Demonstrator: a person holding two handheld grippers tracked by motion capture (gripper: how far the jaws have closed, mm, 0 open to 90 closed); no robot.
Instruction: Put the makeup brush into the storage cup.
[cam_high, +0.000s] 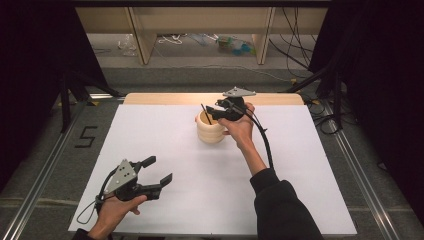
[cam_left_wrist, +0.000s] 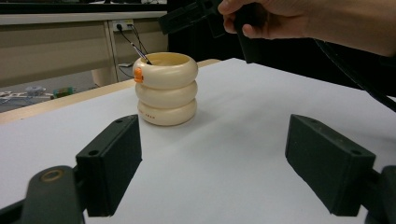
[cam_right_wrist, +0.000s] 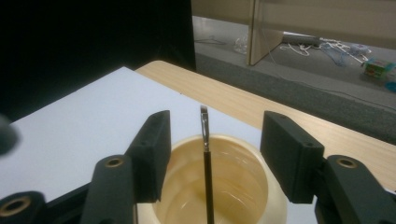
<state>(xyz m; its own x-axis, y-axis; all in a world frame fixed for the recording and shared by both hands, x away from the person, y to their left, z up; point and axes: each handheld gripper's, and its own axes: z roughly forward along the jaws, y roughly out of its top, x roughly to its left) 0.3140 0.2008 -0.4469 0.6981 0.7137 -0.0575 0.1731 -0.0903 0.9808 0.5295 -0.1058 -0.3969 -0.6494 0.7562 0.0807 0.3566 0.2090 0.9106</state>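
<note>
In the high view, the cream ringed holder (cam_high: 210, 128) stands on the white sheet (cam_high: 165, 150) near the far middle of the table, and a thin dark brush (cam_high: 206, 114) leans inside it with its tip above the rim. The right gripper (cam_high: 220, 112) hovers just over the holder's opening, while the left gripper (cam_high: 156, 173) rests at the near left, well apart from the holder, with its jaws spread and nothing between them. In the left gripper view, the holder (cam_left_wrist: 166, 88) is seen from the side, upright, with the brush (cam_left_wrist: 140, 52) sticking out at its far left rim; the other hand (cam_left_wrist: 280, 21) hangs above it. In the right gripper view, the brush (cam_right_wrist: 206, 158) stands between the two open jaws, and neither jaw touches it. It seems that the brush is already placed in the holder and released, so what is left is probably to lift the right gripper away, unless the person is about to grasp the brush instead.
</note>
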